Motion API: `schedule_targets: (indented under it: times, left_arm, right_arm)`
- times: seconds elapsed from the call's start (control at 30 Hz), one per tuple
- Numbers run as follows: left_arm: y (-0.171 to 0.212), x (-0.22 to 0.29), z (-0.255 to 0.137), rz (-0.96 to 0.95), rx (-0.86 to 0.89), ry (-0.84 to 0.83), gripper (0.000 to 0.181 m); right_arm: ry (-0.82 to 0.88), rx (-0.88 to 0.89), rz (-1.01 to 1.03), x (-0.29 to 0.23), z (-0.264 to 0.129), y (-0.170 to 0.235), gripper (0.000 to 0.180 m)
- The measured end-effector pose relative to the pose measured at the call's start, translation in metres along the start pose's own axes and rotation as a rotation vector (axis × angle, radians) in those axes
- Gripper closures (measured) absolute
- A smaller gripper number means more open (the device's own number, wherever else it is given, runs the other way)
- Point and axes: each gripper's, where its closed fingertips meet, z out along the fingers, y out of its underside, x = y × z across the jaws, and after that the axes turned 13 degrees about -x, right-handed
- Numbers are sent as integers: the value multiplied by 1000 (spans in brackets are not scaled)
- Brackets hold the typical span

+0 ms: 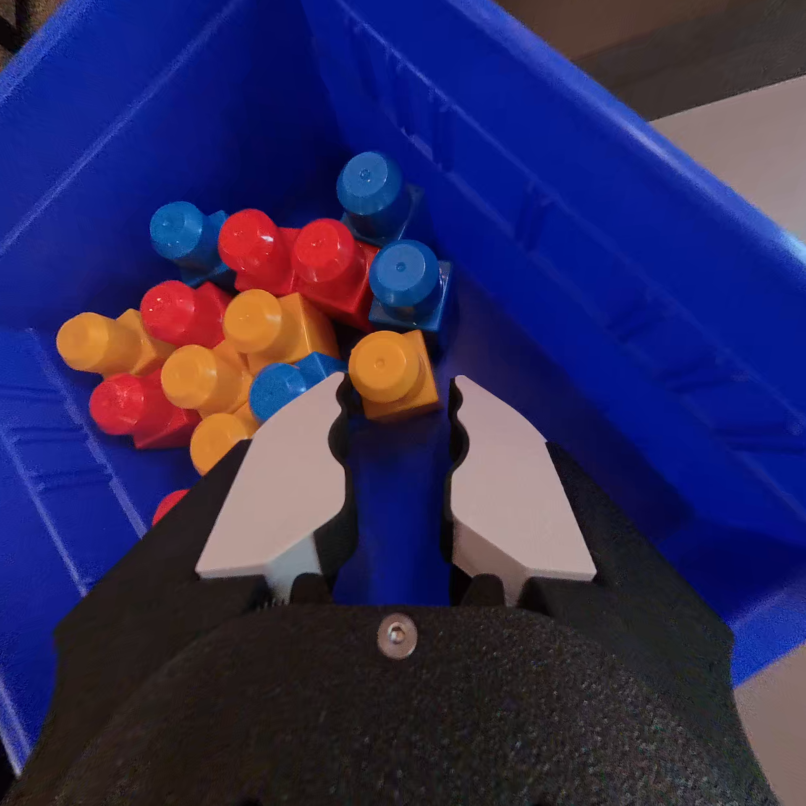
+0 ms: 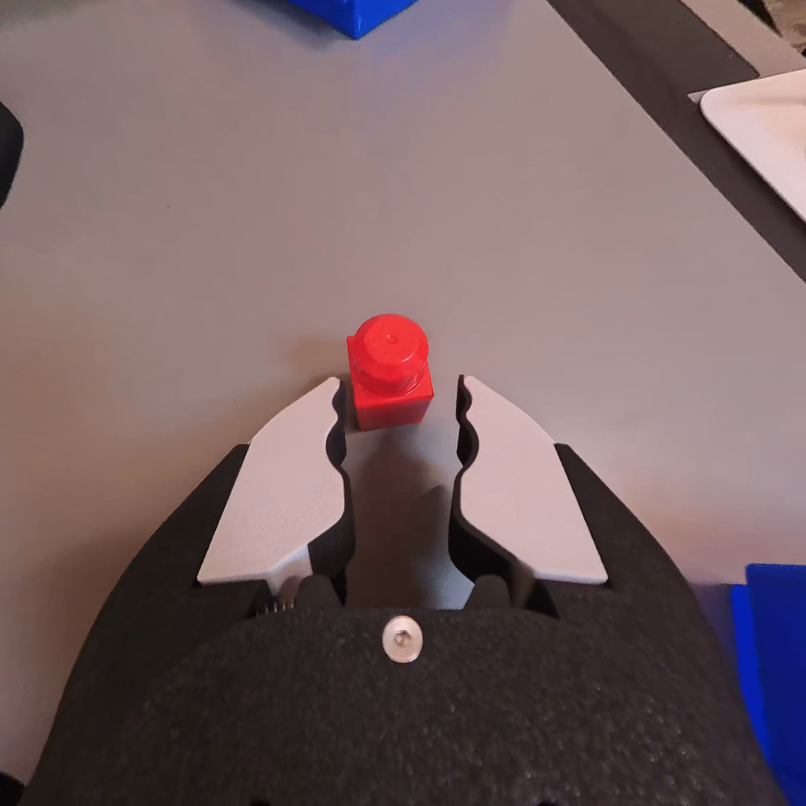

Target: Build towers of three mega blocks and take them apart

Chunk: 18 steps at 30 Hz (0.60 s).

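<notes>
In the left wrist view, a blue bin (image 1: 567, 218) holds several red, yellow and blue mega blocks in a heap. My left gripper (image 1: 397, 384) is open inside the bin, its tips on either side of a yellow block (image 1: 392, 375) that lies at the heap's near right edge. A blue block (image 1: 279, 388) lies just by the left fingertip. In the right wrist view, a single red block (image 2: 388, 375) stands upright on the grey table (image 2: 261, 218). My right gripper (image 2: 397, 384) is open and empty, its tips flanking the red block without touching it.
A blue bin corner (image 2: 353, 17) shows at the table's far edge and another blue bin part (image 2: 772, 676) at the near right. A white board (image 2: 763, 131) lies on a dark strip at the far right. The bin walls rise close around my left gripper. There is about 45 cm between the tips of the two grippers.
</notes>
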Motion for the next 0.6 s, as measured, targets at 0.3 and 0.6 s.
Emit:
schedule_targets:
  times: [0.3,0.6]
  left_arm:
    - [-22,21,-57,67,214,25,145]
    - [28,246,-197,717,457,584,146]
  right_arm:
    - [60,89,1,7,-16,-14,131]
    - [32,250,7,-4,-39,-44,131]
